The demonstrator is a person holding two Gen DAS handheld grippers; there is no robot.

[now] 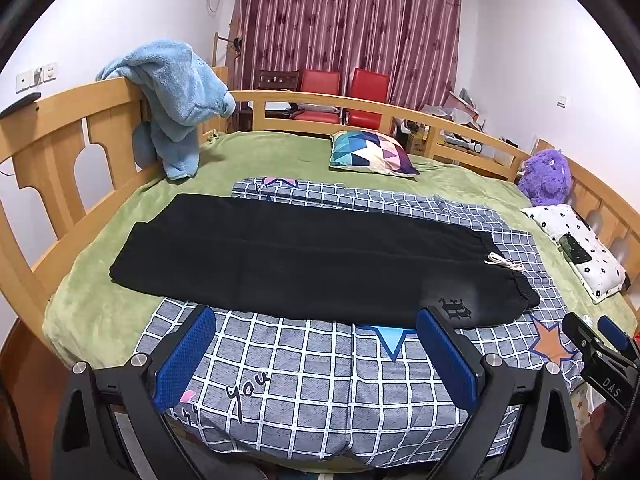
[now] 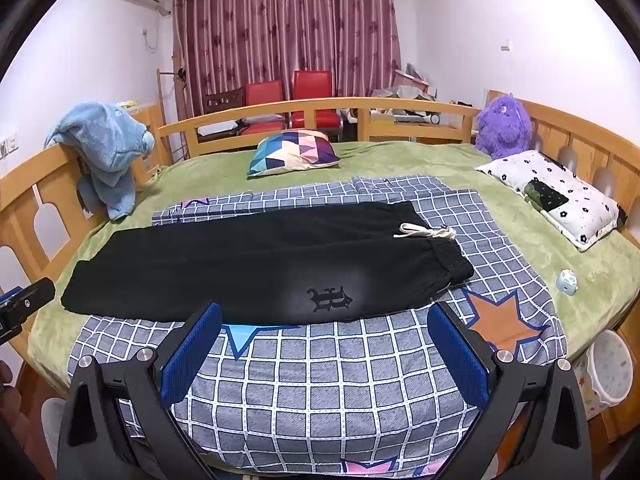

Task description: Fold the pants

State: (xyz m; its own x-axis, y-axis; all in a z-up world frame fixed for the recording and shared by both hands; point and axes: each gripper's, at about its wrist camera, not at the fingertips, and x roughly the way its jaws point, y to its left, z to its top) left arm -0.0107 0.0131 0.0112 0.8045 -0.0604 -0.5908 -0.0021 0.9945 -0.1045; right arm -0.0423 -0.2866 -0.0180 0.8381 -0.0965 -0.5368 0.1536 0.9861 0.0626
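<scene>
Black pants (image 1: 304, 264) lie flat on a grey checked quilt (image 1: 320, 380), folded lengthwise, leg ends to the left, waistband with white drawstring (image 1: 504, 263) to the right. They also show in the right wrist view (image 2: 256, 268) with a dark logo (image 2: 329, 298) near the front edge. My left gripper (image 1: 316, 324) is open and empty, hovering just in front of the pants' near edge. My right gripper (image 2: 325, 320) is open and empty, in front of the waist half. The right gripper's fingers (image 1: 600, 344) show at the left view's right edge.
The bed has a green blanket (image 2: 400, 160) and a wooden rail (image 1: 100, 120) with a blue plush robe (image 1: 180, 96) on it. A coloured cushion (image 2: 296, 151), a purple plush toy (image 2: 505, 126), a white flowered pillow (image 2: 560, 196) and a small round toy (image 2: 566, 281) lie around.
</scene>
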